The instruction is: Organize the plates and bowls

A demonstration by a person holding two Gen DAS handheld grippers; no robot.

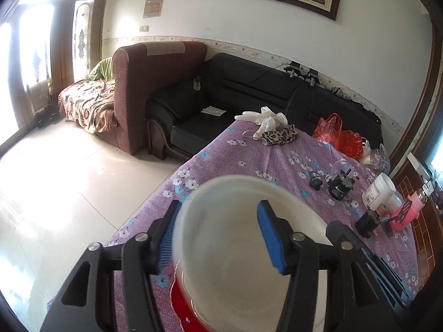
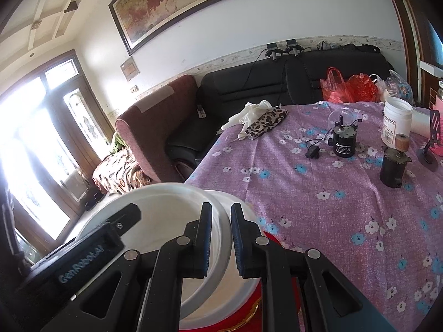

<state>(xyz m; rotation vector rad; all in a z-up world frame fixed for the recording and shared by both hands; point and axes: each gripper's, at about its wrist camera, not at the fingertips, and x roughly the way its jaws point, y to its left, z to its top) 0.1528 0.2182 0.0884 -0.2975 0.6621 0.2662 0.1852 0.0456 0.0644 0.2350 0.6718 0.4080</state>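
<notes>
At the table's (image 2: 318,207) near edge, my left gripper (image 1: 218,238) pinched a white bowl's (image 1: 235,249) rim above a red plate (image 1: 182,312). My right gripper (image 2: 221,238) straddled the rim at 12 o'clock, fingers nearly closed.

matte black plastic left gripper (image 1: 218,238), ribbed blue rubber pads (image 1: 270,238), silver pivot screws, matching black right gripper (image 2: 221,238), "GenRobot.AI" lettering

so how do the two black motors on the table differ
The far motor bears a white printed label and trails a wire to a small black plug. The near motor shows no label and carries a wooden spool on top. Both are black upright cylinders with toothed top plates.
</notes>
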